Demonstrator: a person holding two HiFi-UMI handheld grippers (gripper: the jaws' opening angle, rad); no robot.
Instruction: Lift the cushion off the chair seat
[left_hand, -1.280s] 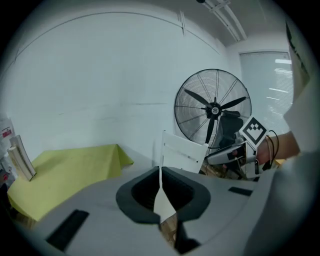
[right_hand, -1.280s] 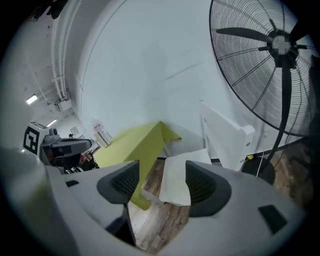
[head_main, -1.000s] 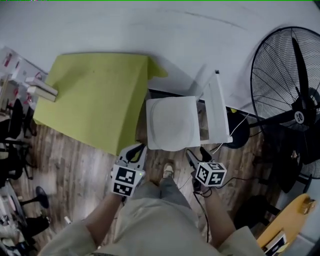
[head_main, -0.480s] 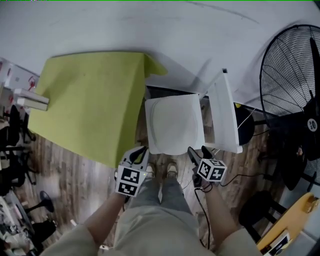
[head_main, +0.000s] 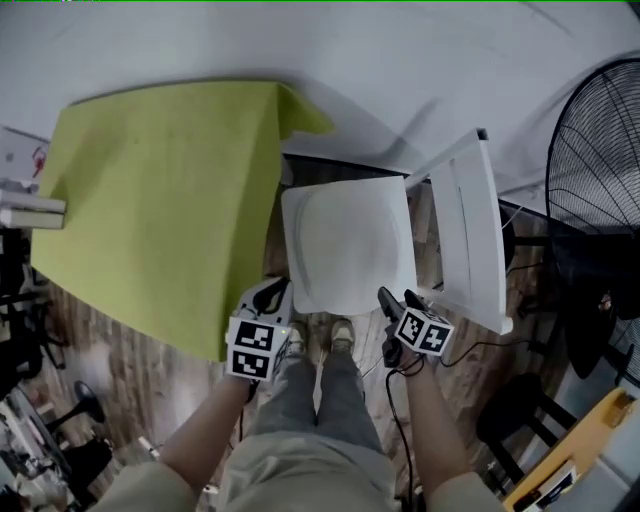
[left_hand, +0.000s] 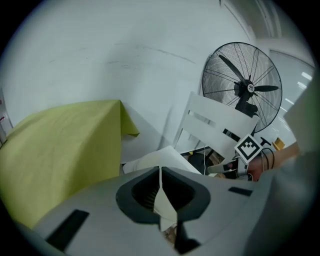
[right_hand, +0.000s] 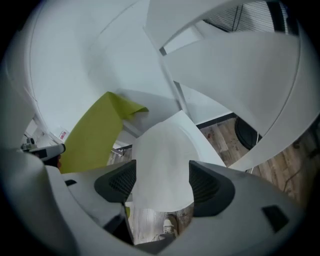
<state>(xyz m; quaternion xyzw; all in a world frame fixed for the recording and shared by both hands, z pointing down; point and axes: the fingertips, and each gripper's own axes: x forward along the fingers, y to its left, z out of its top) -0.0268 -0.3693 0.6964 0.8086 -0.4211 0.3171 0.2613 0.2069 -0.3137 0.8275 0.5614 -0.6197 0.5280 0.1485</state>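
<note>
Cushion (head_main: 345, 245) lies flat on the seat of the white chair (head_main: 470, 240), just ahead of both grippers and between them. The right gripper (head_main: 396, 298) has its jaws wide apart and looks straight at the near edge, so I think it is best placed to grab. The left gripper (head_main: 270, 292) sits by the near left corner, jaws almost together, holding nothing.

The cushion (head_main: 350, 243) lies on the seat of the chair (head_main: 470, 240), just ahead of the left gripper (head_main: 267, 297) and the right gripper (head_main: 396, 298). The chair's back stands to the right of the right gripper, and the fan (head_main: 600, 150) is further right. The table (head_main: 150, 200) is ahead-left of the left gripper. The shoes (head_main: 338, 336) stand on the floor (head_main: 140, 370) between both grippers.
</note>
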